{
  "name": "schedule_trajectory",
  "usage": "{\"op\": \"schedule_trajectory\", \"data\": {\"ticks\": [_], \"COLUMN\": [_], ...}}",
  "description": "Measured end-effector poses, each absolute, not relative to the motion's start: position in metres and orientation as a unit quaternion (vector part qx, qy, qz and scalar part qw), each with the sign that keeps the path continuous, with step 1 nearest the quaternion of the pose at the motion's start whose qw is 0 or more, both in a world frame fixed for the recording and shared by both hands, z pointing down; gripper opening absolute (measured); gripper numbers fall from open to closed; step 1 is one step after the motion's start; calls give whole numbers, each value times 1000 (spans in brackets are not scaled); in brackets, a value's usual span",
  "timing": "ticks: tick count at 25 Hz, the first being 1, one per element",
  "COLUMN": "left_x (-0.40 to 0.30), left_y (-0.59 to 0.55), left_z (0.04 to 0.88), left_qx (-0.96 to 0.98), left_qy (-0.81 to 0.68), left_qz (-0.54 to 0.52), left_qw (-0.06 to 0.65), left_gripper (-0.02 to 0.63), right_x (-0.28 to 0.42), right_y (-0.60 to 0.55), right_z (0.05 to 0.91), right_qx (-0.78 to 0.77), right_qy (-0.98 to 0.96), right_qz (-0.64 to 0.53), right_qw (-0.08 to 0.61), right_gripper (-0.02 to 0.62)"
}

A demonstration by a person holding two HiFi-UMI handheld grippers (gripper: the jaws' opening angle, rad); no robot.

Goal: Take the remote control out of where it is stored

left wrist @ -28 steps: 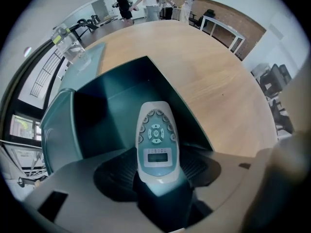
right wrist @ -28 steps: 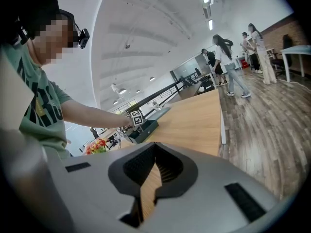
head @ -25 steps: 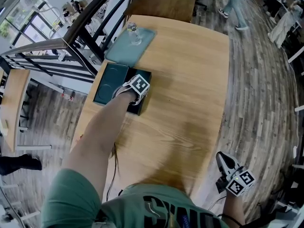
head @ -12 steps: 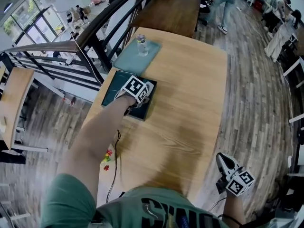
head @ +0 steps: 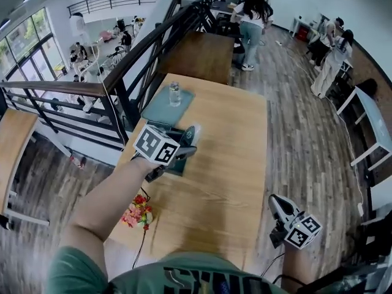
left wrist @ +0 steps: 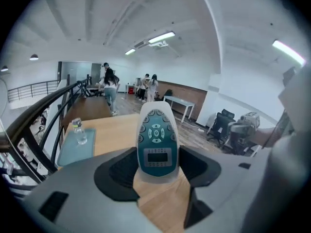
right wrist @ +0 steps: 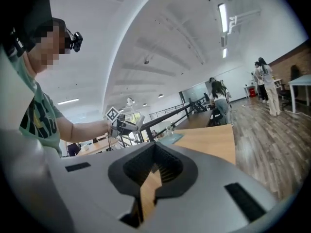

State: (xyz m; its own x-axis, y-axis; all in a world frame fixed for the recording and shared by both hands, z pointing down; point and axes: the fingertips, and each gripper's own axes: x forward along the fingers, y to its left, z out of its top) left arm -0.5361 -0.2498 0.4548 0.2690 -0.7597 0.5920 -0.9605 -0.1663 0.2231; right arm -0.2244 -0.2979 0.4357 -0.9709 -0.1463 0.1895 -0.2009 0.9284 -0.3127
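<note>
Only in left gripper view: remote control face-on between the jaws.

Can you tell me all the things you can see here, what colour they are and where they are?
remote control: one, white and teal, up in the air between the left gripper's jaws
box: one, dark teal, on the wooden table below the remote control
tray: one, pale teal, at the table's far end
water bottle: one, clear, standing on the tray
wooden table: one, light wood, in front of the person
flowers: one bunch, red and yellow, by the table's left edge
people: several, far back in the room
left gripper: one, grey, closed on the remote control
right gripper: one, grey, shut and empty, beside the table's near right corner
</note>
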Motion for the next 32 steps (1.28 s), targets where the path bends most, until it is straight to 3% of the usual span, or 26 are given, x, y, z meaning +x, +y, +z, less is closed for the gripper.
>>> {"op": "schedule_trajectory", "data": {"ticks": [9, 17, 32], "left_x": [-398, -284, -273], "left_y": [-137, -74, -133], "left_z": [358, 346, 257], "left_qx": [729, 691, 705], "left_qy": [-655, -700, -698], "left_qz": [70, -12, 31], "left_qw": [183, 178, 121], "left_gripper": [275, 275, 275], "right_x": [-153, -52, -20], "right_y": [-277, -280, -305], "right_z": [359, 357, 300], "right_qx": [20, -15, -23], "right_qy": [-993, -992, -996], "right_qz": [114, 122, 71], "right_qw": [12, 11, -54], "right_gripper": [0, 0, 0]}}
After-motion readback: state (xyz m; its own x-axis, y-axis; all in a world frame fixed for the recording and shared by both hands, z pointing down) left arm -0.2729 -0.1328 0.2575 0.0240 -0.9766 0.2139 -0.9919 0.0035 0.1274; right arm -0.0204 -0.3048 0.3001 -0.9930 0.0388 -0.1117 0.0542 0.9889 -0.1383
